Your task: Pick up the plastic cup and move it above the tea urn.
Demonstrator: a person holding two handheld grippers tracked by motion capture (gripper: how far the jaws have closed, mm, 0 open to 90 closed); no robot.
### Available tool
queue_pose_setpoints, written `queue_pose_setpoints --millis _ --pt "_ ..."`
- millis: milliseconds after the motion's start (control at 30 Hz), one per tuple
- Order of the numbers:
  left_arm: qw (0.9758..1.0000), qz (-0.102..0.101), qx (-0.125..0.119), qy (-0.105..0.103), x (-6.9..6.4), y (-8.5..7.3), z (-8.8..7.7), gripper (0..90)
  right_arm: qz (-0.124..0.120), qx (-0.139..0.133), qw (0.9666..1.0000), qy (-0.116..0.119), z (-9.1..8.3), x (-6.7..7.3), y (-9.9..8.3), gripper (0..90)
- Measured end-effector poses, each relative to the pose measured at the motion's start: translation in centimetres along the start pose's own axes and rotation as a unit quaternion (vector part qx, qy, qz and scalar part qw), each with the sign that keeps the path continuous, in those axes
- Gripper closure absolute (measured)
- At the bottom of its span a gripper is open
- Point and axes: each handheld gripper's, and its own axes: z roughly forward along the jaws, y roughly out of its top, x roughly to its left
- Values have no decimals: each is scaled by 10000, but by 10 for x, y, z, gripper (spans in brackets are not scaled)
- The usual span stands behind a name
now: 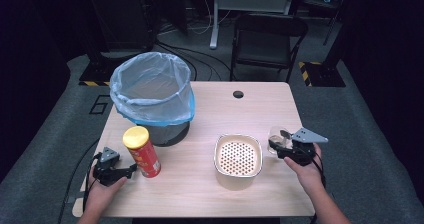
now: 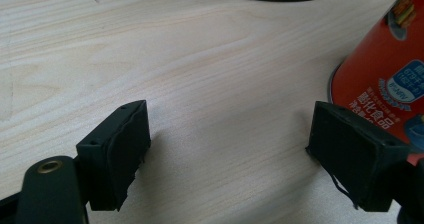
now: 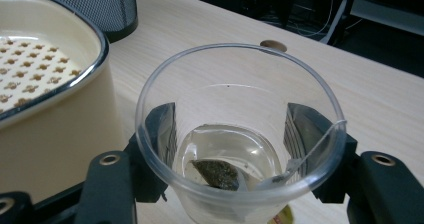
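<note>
A clear plastic cup point(image 3: 240, 104) with a little pale liquid and a tea bag point(image 3: 217, 173) in it stands upright between the black jaws of my right gripper point(image 3: 232, 129), which is shut on its walls. In the high view the cup point(image 1: 276, 136) and right gripper point(image 1: 280, 144) are at the table's right, beside a cream container point(image 1: 238, 159). My left gripper point(image 1: 131, 170) rests low at the front left, open, with bare wood between its jaws point(image 2: 230, 154). A red chip can point(image 2: 390, 74) with a yellow lid point(image 1: 136, 136) stands just past its right jaw, outside the gap.
The cream container point(image 3: 50, 84) has a perforated insert and sits close to the left of the cup. A black mesh bin point(image 1: 152, 91) lined with a blue bag stands at the back left. A cable hole point(image 1: 238, 94) marks the table's far side. A folding chair point(image 1: 267, 41) stands beyond the table.
</note>
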Motion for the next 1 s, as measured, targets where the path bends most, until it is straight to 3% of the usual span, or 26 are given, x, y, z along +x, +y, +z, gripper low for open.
queue_pose_setpoints --millis 267,567,800,1000 --pt "10000 -1 -1 3 0 0 0 168 -167 -120 9998 32 -4 -7 21 380" --pt "10000 35 11 -25 -1 -1 -1 167 -692 -164 9973 158 -3 -4 48 381" --pt "10000 48 7 -23 -1 -1 -1 167 -1181 -319 9921 277 0 9 63 386" --pt "10000 39 10 -33 -1 -1 -1 167 -1646 -418 9853 175 3 19 69 394"
